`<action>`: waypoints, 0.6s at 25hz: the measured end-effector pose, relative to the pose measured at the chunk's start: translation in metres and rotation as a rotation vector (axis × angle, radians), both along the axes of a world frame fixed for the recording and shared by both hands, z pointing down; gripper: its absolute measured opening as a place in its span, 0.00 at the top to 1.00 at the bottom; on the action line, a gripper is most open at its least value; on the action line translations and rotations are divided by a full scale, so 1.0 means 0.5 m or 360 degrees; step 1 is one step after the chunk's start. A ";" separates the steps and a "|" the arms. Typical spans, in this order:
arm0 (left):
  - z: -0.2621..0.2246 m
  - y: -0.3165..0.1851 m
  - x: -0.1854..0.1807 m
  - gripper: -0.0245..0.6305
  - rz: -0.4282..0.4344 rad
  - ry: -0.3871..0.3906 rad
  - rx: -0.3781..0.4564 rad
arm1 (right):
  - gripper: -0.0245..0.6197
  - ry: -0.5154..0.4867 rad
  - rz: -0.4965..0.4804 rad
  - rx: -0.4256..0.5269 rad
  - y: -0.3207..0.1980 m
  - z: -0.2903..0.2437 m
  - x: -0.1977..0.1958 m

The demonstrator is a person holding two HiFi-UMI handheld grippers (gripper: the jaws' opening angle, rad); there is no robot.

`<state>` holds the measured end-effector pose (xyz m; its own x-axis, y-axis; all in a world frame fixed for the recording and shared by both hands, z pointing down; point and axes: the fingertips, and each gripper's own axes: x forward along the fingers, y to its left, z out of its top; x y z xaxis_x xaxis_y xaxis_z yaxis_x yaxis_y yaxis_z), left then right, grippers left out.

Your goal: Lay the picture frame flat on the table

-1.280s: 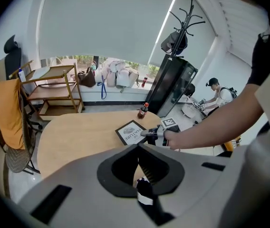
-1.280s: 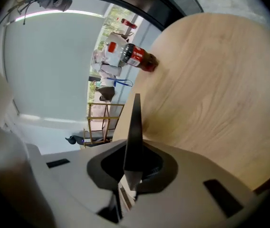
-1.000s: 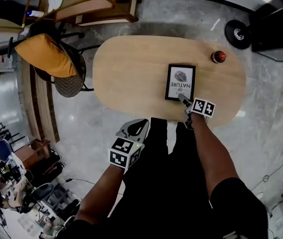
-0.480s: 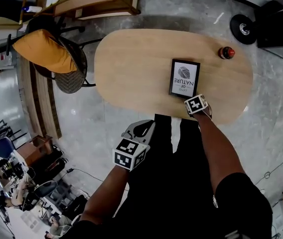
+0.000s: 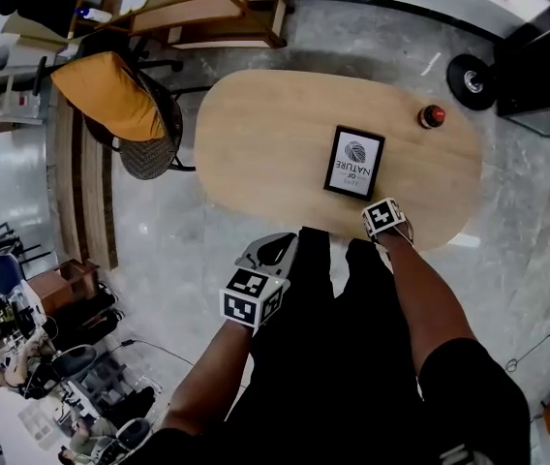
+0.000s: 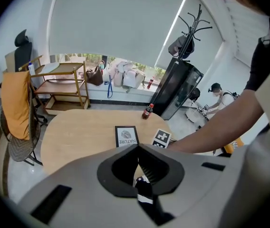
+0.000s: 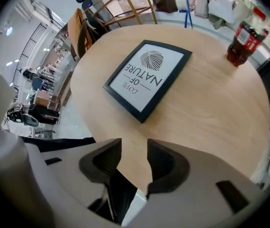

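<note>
Pale stone floor on every side of an oval wooden table [image 5: 256, 134]. Flat on that top, print upward, right of the middle and somewhat nearer the person's rim: black picture frame [image 5: 354, 163], touched by neither tool. Farther off, near the far right end and well apart from the frame: upright bottle [image 5: 432, 116], red cap on, dark drink inside. Close off the table's left end: chair [image 5: 149, 153] draped in an orange garment [image 5: 110, 105], and behind it a wooden shelf cart [image 5: 198, 8]. Off the far right corner: black cabinet [image 5: 546, 56].

Right gripper [image 7: 134, 158] poised over the near rim, just short of the frame's nearest corner, pointing steeply down. Jaws a middling gap apart, having just been closing, with only table edge and dark trousers [image 7: 118, 196] seen between them and no object there. Left gripper [image 6: 138, 151] held short of the table beside the person's legs, jaws brought together on nothing.

Wide bare wood left of the frame, a narrower strip between frame and near rim, more between frame and bottle. Open floor along both long sides of the table, tighter at the chair end.
</note>
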<state>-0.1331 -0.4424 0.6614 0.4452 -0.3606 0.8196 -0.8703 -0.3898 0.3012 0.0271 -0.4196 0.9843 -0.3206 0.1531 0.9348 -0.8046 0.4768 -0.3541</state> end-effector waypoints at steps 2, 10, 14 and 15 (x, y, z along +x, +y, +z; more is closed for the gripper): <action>-0.018 -0.003 0.004 0.96 -0.0005 -0.0031 0.0063 | 0.71 -0.0029 0.0021 -0.0007 0.011 -0.024 0.011; -0.136 -0.013 0.018 0.96 0.0019 0.0019 0.0273 | 0.73 -0.0307 0.0100 0.0196 0.028 -0.251 -0.018; -0.201 0.006 0.041 0.96 0.0085 0.0109 0.0373 | 0.76 -0.0504 0.0266 0.0414 0.027 -0.429 -0.031; -0.217 0.017 0.040 0.96 0.0101 0.0133 0.0394 | 0.78 -0.0539 0.0312 0.0462 0.035 -0.470 -0.036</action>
